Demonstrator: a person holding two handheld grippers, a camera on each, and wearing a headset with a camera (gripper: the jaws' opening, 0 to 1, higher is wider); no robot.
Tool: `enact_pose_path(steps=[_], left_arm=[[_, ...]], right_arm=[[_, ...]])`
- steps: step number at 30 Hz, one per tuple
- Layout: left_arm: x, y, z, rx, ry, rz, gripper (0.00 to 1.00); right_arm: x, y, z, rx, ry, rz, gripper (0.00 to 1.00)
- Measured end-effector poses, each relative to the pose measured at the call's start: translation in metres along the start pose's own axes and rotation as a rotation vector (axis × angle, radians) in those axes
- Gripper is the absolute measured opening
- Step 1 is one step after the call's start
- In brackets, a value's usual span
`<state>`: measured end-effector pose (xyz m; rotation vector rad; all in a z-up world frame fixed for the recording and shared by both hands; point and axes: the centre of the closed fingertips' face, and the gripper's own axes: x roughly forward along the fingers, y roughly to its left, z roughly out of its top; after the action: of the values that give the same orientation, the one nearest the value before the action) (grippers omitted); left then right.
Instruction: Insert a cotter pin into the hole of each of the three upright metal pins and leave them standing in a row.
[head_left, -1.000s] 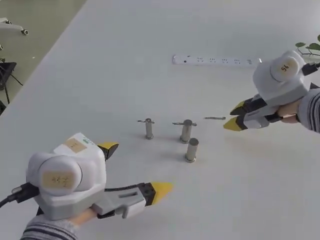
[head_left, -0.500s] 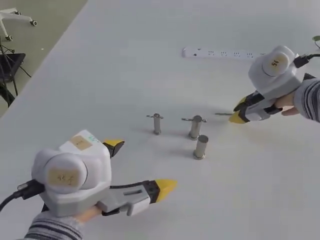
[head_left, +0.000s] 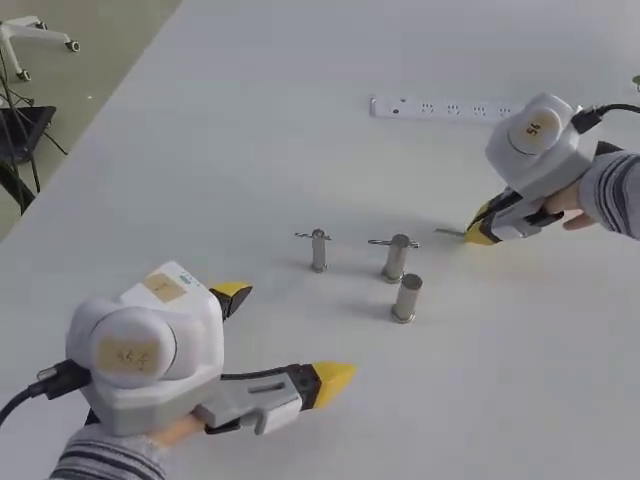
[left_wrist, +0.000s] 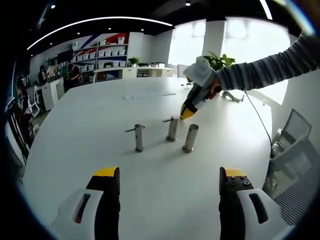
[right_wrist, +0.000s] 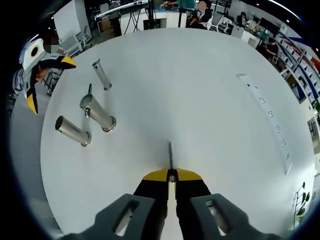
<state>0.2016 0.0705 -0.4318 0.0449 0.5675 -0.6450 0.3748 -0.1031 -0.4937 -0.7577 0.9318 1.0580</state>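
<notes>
Yellow jaw tips of the right gripper (head_left: 478, 236) are pinched together on one end of a loose cotter pin (right_wrist: 170, 152). The gripper tilts nose-down to the white table (head_left: 250, 130) from a striped sleeve (head_left: 612, 195). The gripped end is hidden between the tips. Lying flat, the pin points straight out from the jaws toward three upright metal pins (head_left: 396, 257) nearby. The left gripper (head_left: 285, 335) hovers wide open, apart from them.

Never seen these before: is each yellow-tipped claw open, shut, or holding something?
Left gripper: open, holding nothing.
Right gripper: shut on the thin silver metal cotter pin.
</notes>
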Motion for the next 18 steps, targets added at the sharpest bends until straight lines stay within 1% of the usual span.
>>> enact_pose_path(steps=[2, 3, 4, 6, 8, 9, 13, 14, 15, 18], left_arm=[[0.0, -0.002, 0.0, -0.006, -0.004, -0.007, 0.8], [0.0, -0.002, 0.0, -0.01, -0.001, -0.01, 0.79], [0.001, -0.003, -0.001, -0.011, 0.001, -0.012, 0.79], [0.001, -0.004, -0.001, -0.011, 0.005, -0.015, 0.79], [0.001, -0.005, 0.0, -0.009, 0.007, -0.02, 0.78], [0.001, -0.005, 0.0, -0.007, 0.007, -0.022, 0.78], [0.001, -0.008, 0.002, -0.008, 0.008, -0.03, 0.76], [0.001, -0.008, 0.003, -0.008, 0.009, -0.031, 0.75], [0.002, -0.008, 0.003, -0.006, 0.007, -0.033, 0.75], [0.002, -0.01, 0.006, 0.004, 0.006, -0.039, 0.74]], right_arm=[[0.001, 0.0, 0.002, -0.069, 0.019, -0.003, 0.0], [0.001, 0.003, 0.002, -0.092, 0.029, -0.009, 0.0], [0.001, 0.004, 0.002, -0.091, 0.031, -0.013, 0.0], [0.0, 0.007, 0.003, -0.113, 0.036, -0.018, 0.0], [-0.001, 0.009, 0.003, -0.113, 0.033, -0.024, 0.0], [-0.001, 0.006, 0.003, -0.118, 0.028, -0.026, 0.0], [-0.004, 0.01, 0.003, -0.145, 0.016, -0.042, 0.0], [-0.007, 0.01, 0.005, -0.14, 0.004, -0.052, 0.0], [-0.008, 0.012, 0.006, -0.141, -0.006, -0.051, 0.0], [-0.016, 0.02, 0.015, -0.179, -0.055, -0.05, 0.0]])
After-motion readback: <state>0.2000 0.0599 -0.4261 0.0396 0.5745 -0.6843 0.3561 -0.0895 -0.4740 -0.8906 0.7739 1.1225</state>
